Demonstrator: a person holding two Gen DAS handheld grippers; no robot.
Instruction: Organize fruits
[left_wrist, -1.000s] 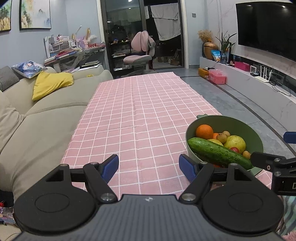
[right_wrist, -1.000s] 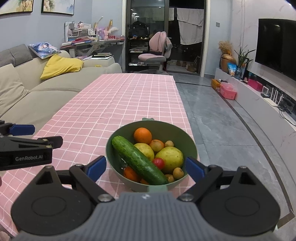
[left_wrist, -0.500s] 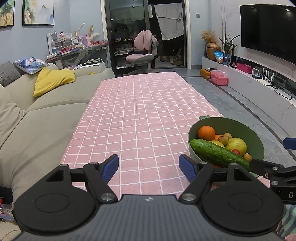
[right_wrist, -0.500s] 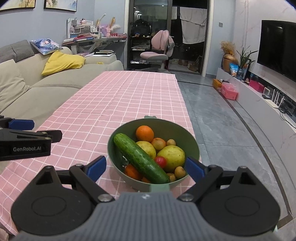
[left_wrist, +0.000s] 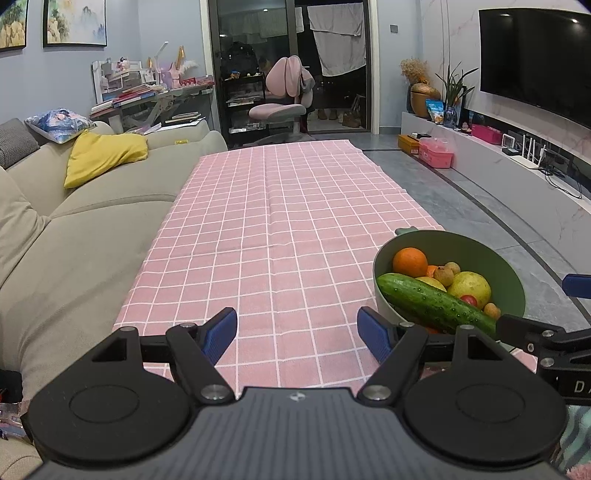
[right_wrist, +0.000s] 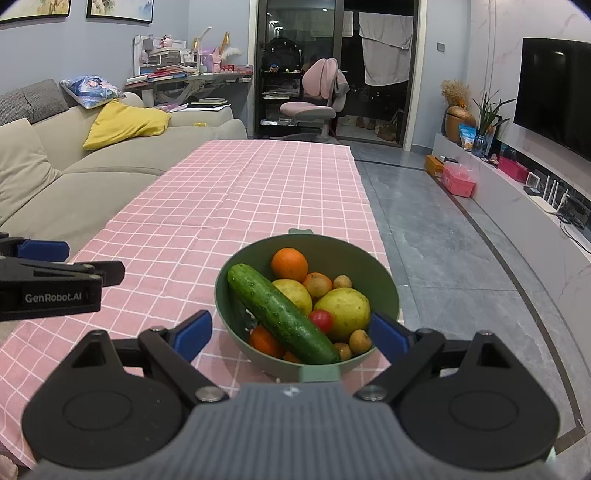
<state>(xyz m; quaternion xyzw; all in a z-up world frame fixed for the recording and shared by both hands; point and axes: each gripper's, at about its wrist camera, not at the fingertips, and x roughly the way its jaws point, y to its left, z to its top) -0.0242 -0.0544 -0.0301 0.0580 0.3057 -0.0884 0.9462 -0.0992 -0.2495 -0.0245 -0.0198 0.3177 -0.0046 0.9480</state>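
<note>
Now nearer the green bowl (right_wrist: 384, 291) than a second ago, which sits larger in both views; right gripper (right_wrist: 291, 330) spread wide, straddling the bowl's near rim, pinching nothing; left gripper (left_wrist: 297, 328) likewise spread, over bare pink cloth (left_wrist: 277, 221) beside it; cucumber (right_wrist: 282, 314), orange (right_wrist: 290, 264) and other fruit piled inside; fits either an opening approach or a finished gathering.

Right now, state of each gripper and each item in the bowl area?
left gripper: open, empty, over bare cloth
right gripper: open, empty, at the bowl's near rim
green bowl: upright, full
cucumber: lying across the pile
orange: in bowl, at the back
tablecloth: spread flat
</note>
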